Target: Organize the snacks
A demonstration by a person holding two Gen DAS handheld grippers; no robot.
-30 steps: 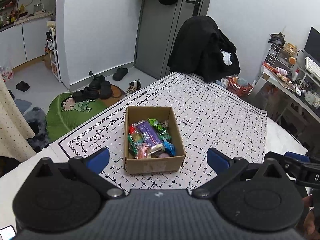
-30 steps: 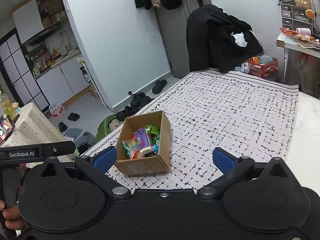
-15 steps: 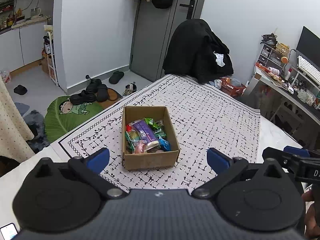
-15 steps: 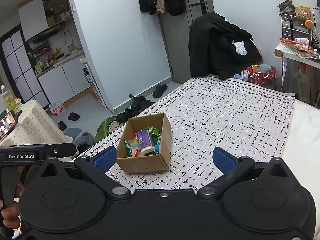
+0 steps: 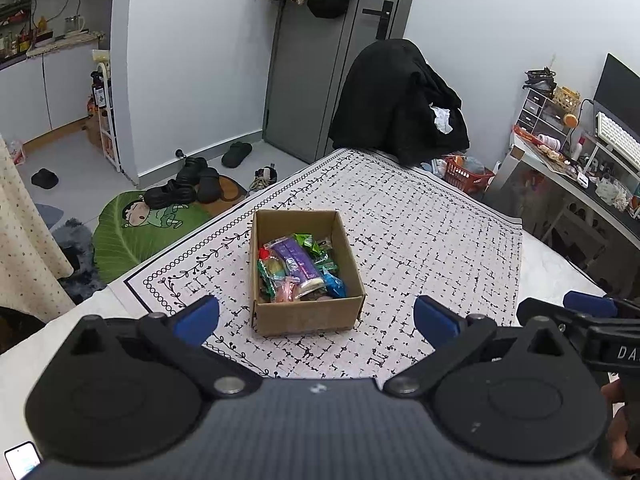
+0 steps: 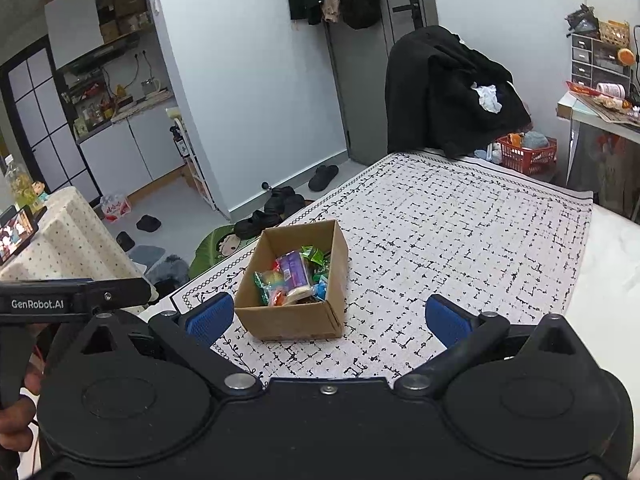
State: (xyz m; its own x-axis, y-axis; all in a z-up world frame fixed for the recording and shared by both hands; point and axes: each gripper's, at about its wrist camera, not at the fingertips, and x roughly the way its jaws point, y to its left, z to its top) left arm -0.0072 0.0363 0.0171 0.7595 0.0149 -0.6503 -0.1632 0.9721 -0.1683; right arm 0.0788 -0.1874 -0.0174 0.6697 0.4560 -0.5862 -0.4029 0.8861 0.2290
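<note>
An open cardboard box [image 5: 306,276] sits on a white cloth w/ black dash pattern [image 5: 420,240] covering the surface, nearer the cloth's left border than its middle. Inside the box, a heap of wrapped snacks [image 5: 298,270]: a purple packet [image 5: 296,258] lies on top, green wrappers [image 5: 310,242] toward the far side, a blue one [image 5: 334,285] at the near right corner, a pink one [image 5: 285,292] at the near wall. All snacks in view are inside the box; the cloth around it is bare.

Left tool [image 5: 316,318] hangs just short of the box's near wall, blue pads spread wide apart, gripping nothing; the box shows between them. Right tool [image 6: 328,318] is likewise spread wide & empty, w/ the box just beyond its left pad [image 6: 210,318]. Neither tool touches the box. Each tool shows at the edge of the other's view, w/ part of a hand [image 6: 16,420] on the left one's grip.

Bkgd: a chair draped in black clothing [image 5: 400,100] at the far end of the surface, a grey door [image 5: 316,60] behind it, dark shoes [image 5: 184,184] on the floor by a green cartoon mat [image 5: 136,226], a red basket [image 6: 526,154] & a cluttered desk [image 5: 580,168] to the right
</note>
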